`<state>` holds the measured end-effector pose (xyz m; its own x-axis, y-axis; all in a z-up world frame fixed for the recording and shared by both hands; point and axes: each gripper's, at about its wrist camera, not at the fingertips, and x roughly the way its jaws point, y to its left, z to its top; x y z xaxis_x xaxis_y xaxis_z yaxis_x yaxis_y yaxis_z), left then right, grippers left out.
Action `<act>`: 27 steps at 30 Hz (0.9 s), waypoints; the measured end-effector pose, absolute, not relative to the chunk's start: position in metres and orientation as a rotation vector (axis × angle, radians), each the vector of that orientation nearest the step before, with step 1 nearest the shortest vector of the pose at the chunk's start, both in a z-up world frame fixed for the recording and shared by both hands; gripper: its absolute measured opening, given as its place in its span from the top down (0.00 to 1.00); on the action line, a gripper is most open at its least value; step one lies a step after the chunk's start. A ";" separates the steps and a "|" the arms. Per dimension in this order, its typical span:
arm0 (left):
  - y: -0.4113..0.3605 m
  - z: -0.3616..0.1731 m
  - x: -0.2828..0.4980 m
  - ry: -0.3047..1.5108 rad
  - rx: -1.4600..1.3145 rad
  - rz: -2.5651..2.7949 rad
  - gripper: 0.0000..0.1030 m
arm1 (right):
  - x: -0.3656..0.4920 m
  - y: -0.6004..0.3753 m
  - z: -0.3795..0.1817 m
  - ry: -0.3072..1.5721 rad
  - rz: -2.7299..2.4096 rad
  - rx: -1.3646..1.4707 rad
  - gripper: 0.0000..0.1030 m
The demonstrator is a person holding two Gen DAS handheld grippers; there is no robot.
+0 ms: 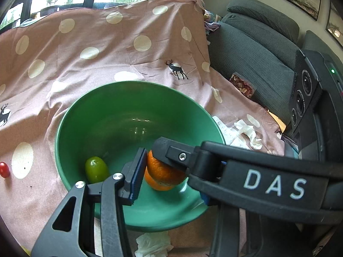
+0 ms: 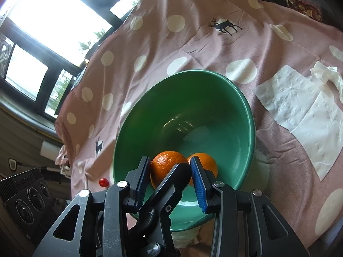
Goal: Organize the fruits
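Gripping: the right gripper (image 2: 169, 163) has its fingers (image 2: 142, 177) set narrow, one on each side of the near orange (image 2: 165, 165). The left pad lies against the peel and the right pad sits at the fruit's other edge, so the orange fills the gap.
Left gripper (image 1: 167, 171): one blue-padded finger (image 1: 136, 171) rests against the same orange. Its other finger is hidden behind the right gripper's arm, so I cannot tell whether this pair is clamped or merely alongside.
Crossing: the two tools overlap inside the green bowl (image 2: 246, 107), each with a finger lying across the other's view of the near orange.
Second orange (image 2: 205, 162): inside the bowl, touching the near orange, just behind the right gripper's right finger.
Green fruit (image 1: 96, 169): inside the bowl, against its wall, apart from both oranges.
Small red fruit (image 1: 4, 169): outside the bowl, well to one side, on the cloth.
Cloth (image 1: 107, 53): pink with pale dots and deer, lying under the bowl.
Flat tissue (image 2: 300, 111): on the cloth just beside the bowl.
Crumpled tissue (image 2: 328, 75): beyond the flat tissue, farther from the bowl.
Grey sofa (image 1: 246, 49): past the cloth's edge, well apart from the bowl.
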<state>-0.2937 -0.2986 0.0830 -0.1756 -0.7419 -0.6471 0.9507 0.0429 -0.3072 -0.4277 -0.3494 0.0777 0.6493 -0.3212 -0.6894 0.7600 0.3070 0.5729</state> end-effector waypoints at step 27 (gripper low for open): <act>-0.280 0.096 -0.283 0.818 0.308 -1.487 0.38 | -0.429 -0.342 0.091 0.471 -0.836 0.976 0.61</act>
